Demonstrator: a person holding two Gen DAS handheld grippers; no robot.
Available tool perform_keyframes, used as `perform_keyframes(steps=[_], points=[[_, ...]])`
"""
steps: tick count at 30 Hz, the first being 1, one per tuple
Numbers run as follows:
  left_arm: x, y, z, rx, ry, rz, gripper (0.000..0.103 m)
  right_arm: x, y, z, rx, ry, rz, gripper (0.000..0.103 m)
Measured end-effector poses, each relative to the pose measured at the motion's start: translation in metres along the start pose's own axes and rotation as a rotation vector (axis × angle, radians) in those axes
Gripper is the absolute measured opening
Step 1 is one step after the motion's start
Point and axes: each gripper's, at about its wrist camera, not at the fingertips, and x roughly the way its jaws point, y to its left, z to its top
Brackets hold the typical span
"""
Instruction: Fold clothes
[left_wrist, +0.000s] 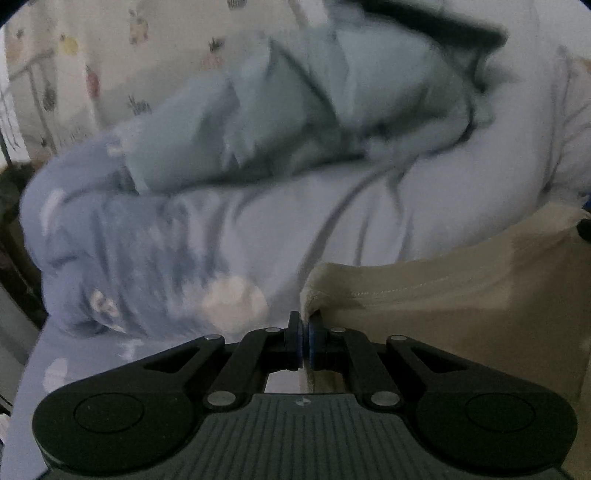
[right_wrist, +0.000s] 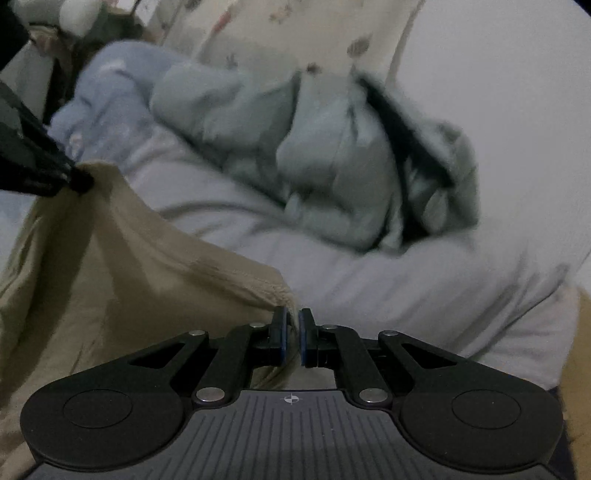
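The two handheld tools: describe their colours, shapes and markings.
Both look alike. The left tool and the right tool are matte black, with angled linkage bars pinned by silver round rivets, two big rounded lobes bearing circular recesses, and a dark grey ribbed body with a small crosshair mark. Each flat finger carries a blue pad. No cables, hands or sleeves show.

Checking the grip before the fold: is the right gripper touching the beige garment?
Touching. The right wrist view shows the right gripper with jaws shut on the hemmed edge of the beige garment.
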Motion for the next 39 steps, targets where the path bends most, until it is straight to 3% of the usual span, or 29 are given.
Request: perform_keyframes(steps=[8, 13, 16, 18, 19, 20, 21, 24, 28, 32, 35, 39], points=[[0.09, -0.017, -0.03, 0.03, 0.134, -0.023, 0.007, 0.107, 0.015, -0.041, 0.124, 0.166, 0.089, 0.009], [0.117, -0.016, -0.055, 0.007, 0.17, -0.039, 0.01, 0.152, 0.025, -0.075, 0.223, 0.24, 0.128, 0.014], [0.117, -0.007, -0.061, -0.032, 0.134, -0.052, 0.016, 0.162, 0.028, -0.085, 0.274, 0.246, 0.117, 0.036], [0.112, 0.001, -0.063, -0.06, 0.127, -0.059, 0.034, 0.163, 0.022, -0.09, 0.375, 0.232, 0.104, 0.052], [0.109, 0.005, -0.064, -0.071, 0.126, -0.059, 0.038, 0.162, 0.017, -0.091, 0.428, 0.22, 0.103, 0.054], [0.106, 0.009, -0.064, -0.083, 0.124, -0.058, 0.049, 0.16, 0.01, -0.093, 0.501, 0.204, 0.098, 0.06], [0.103, 0.014, -0.065, -0.095, 0.121, -0.056, 0.06, 0.154, 0.0, -0.095, 0.591, 0.178, 0.089, 0.065], [0.085, 0.03, -0.067, -0.142, 0.077, -0.06, 0.069, 0.129, -0.021, -0.099, 0.776, 0.101, 0.071, 0.073], [0.045, 0.043, -0.063, -0.146, -0.024, -0.049, 0.084, 0.067, -0.03, -0.099, 0.778, -0.027, 0.051, 0.081], [0.01, 0.062, -0.056, -0.141, -0.085, -0.005, 0.103, -0.02, -0.039, -0.104, 0.773, -0.118, 0.056, 0.086], [0.0, 0.07, -0.047, -0.152, -0.036, 0.035, 0.103, -0.089, -0.038, -0.11, 0.813, -0.156, 0.08, 0.089], [-0.02, 0.071, -0.049, -0.166, -0.052, 0.067, 0.103, -0.17, -0.034, -0.126, 0.772, -0.208, 0.128, 0.093]])
